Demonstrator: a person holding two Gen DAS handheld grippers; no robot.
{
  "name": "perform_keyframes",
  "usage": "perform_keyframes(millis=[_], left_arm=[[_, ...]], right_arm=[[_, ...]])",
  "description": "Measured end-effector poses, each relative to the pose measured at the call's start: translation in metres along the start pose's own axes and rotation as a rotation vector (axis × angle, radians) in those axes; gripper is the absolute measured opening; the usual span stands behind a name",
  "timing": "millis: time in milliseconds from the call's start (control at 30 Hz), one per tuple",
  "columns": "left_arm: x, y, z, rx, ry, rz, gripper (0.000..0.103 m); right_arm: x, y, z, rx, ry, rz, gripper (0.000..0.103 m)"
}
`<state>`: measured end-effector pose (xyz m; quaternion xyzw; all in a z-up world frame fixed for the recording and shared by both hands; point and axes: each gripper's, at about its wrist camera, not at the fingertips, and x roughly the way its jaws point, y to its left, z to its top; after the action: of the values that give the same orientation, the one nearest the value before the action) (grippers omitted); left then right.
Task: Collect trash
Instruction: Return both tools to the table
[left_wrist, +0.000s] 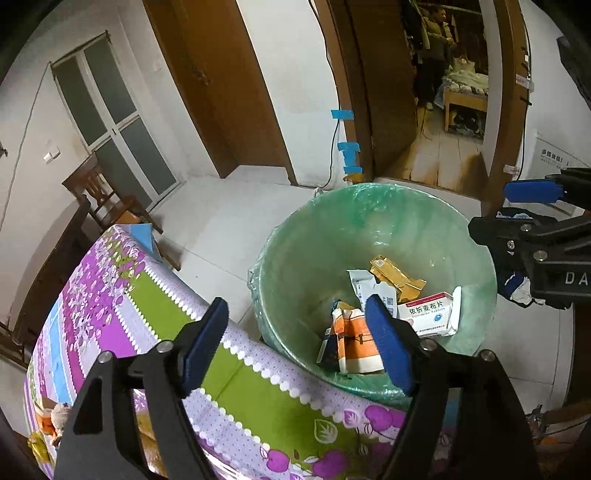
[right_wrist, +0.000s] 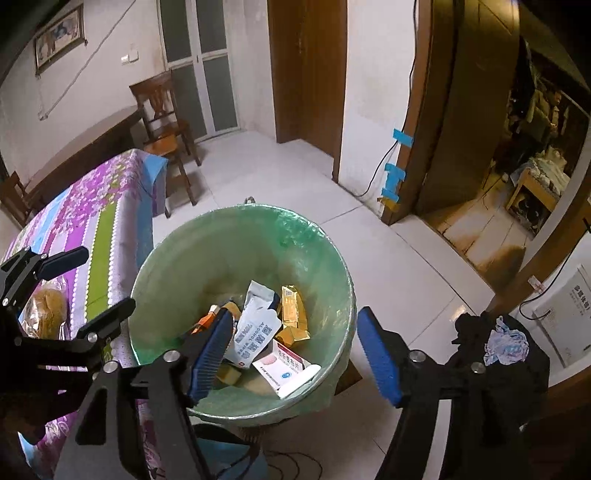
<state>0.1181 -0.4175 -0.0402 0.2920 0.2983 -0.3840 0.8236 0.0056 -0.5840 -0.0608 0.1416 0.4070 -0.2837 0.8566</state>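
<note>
A bin lined with a green bag (left_wrist: 314, 240) (right_wrist: 177, 266) stands on the floor beside the table. Inside lie a white medicine box (left_wrist: 432, 314) (right_wrist: 288, 369), a gold wrapper (left_wrist: 399, 277) (right_wrist: 291, 310), a white wipe packet (right_wrist: 255, 325) and an orange-white carton (left_wrist: 354, 339). My left gripper (left_wrist: 299, 343) is open and empty, over the table edge and bin rim; it also shows in the right wrist view (right_wrist: 88, 280). My right gripper (right_wrist: 295, 354) is open and empty above the bin; it also shows in the left wrist view (left_wrist: 517, 210).
The table with a purple, green and blue floral cloth (left_wrist: 122, 295) (right_wrist: 103, 199) holds a bagged bun (right_wrist: 44, 314) and small scraps (left_wrist: 51, 421). A wooden chair (right_wrist: 162, 118) stands behind it. A dark cloth heap (right_wrist: 498, 343) lies on the tiled floor, right. An open doorway (left_wrist: 443, 92) leads to another room.
</note>
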Motion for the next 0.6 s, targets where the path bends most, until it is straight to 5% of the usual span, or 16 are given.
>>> perform_keyframes(millis=[600], left_arm=[[-0.034,0.006,-0.019,-0.054,-0.121,-0.006,0.096]], right_arm=[[-0.085,0.007,-0.041,0.041,-0.357,-0.158,0.098]])
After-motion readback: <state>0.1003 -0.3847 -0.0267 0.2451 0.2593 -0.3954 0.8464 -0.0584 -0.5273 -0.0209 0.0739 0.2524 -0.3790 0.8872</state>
